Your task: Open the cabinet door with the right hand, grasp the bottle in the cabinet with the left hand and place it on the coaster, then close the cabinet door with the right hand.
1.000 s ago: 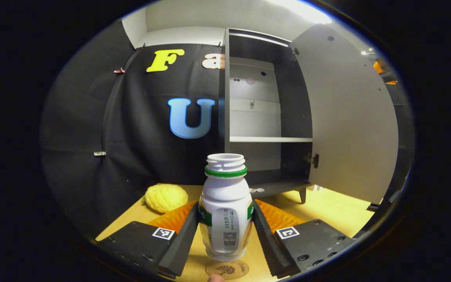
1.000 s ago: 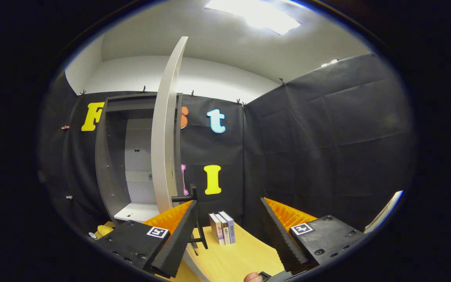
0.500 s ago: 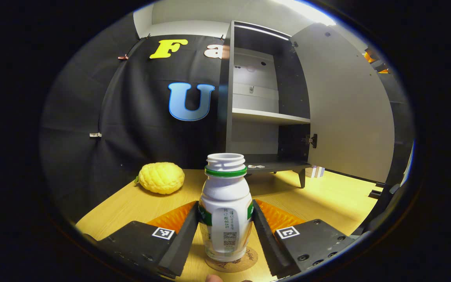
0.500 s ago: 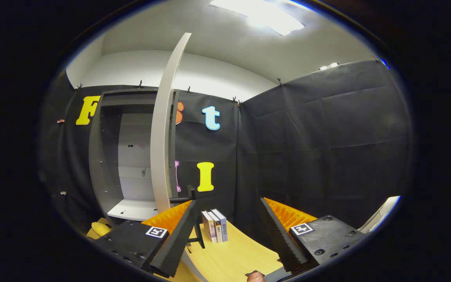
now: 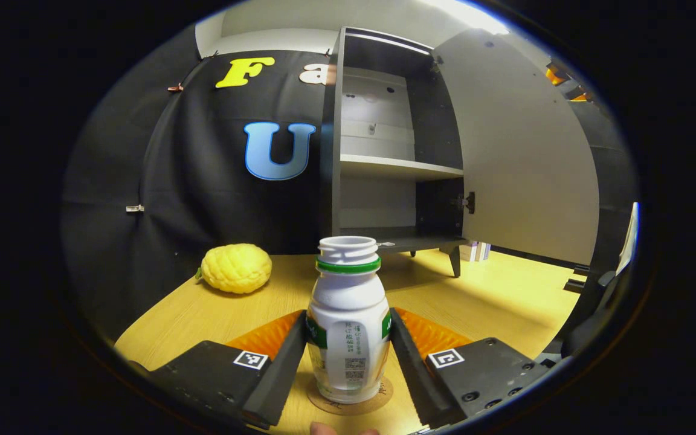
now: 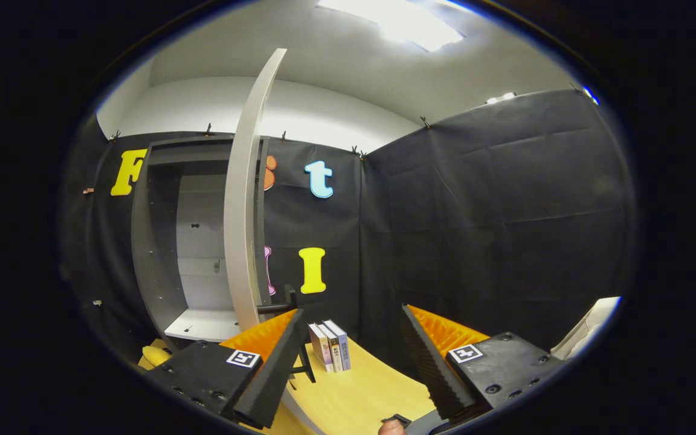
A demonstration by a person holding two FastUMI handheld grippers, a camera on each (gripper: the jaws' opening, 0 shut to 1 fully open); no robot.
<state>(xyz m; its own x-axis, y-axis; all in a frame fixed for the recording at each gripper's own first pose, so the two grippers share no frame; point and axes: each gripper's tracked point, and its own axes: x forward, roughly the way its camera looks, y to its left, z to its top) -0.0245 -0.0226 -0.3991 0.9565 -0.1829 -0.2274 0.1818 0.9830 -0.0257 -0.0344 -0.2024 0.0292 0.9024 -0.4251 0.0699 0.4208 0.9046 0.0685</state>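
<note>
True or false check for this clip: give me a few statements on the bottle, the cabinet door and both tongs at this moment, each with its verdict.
1. The left tongs grip the white plastic bottle with the green neck ring. True.
2. The bottle stands over the round cork coaster. True.
3. The grey cabinet door is shut. False: it stands wide open.
4. The right tongs hold the door handle. False: they are open and hold nothing.
5. The bottle has a cap on. False: its mouth is open.
</note>
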